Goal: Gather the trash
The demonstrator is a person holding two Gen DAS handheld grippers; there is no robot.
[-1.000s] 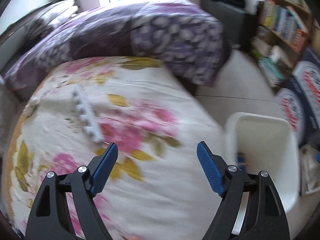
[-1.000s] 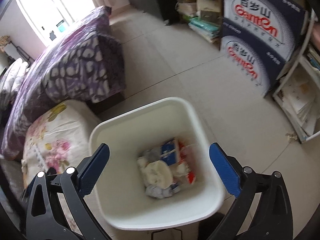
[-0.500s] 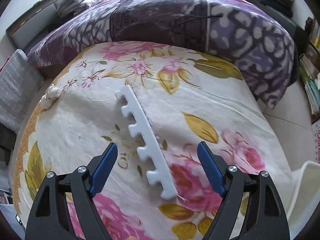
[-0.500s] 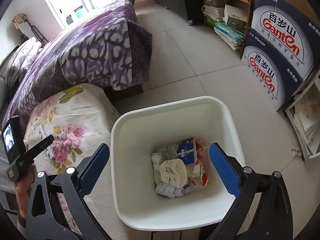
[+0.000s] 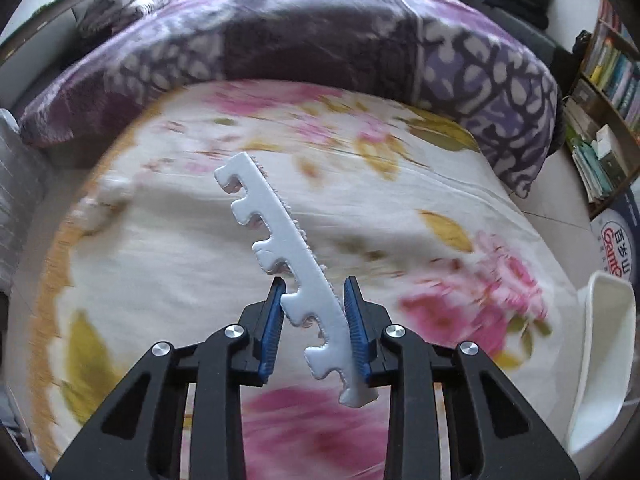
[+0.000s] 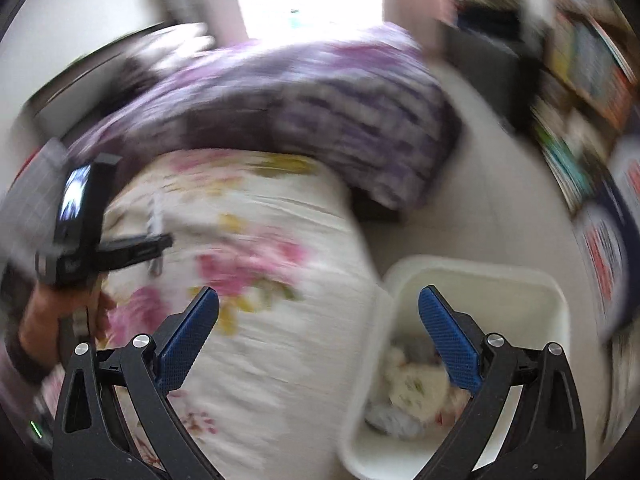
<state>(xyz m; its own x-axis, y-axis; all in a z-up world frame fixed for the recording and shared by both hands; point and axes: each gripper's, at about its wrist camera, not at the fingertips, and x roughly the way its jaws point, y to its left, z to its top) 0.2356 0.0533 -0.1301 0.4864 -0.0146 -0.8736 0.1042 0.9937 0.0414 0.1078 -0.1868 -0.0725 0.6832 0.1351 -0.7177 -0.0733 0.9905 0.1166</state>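
Note:
My left gripper [image 5: 314, 312] is shut on a long white notched foam strip [image 5: 288, 264] and holds it lifted over the floral bedspread [image 5: 180, 248]. The strip's far end points away and up. The white trash bin [image 5: 604, 360] shows at the right edge of the left wrist view. In the blurred right wrist view, my right gripper [image 6: 318, 320] is open and empty, above the edge between the bed and the trash bin [image 6: 472, 280], which holds crumpled paper trash [image 6: 412, 384]. The left gripper [image 6: 132, 246] with the strip shows at the left there.
A purple patterned quilt [image 5: 320, 48] lies across the far side of the bed. Bookshelves [image 5: 608, 92] and a dark blue water box [image 5: 618, 236] stand on the right beyond the tiled floor. A grey pillow [image 5: 12, 184] lies at the left.
My left gripper closed on the foam strip and lifted it off the bedspread. My right gripper swung left from over the bin toward the bed, still open.

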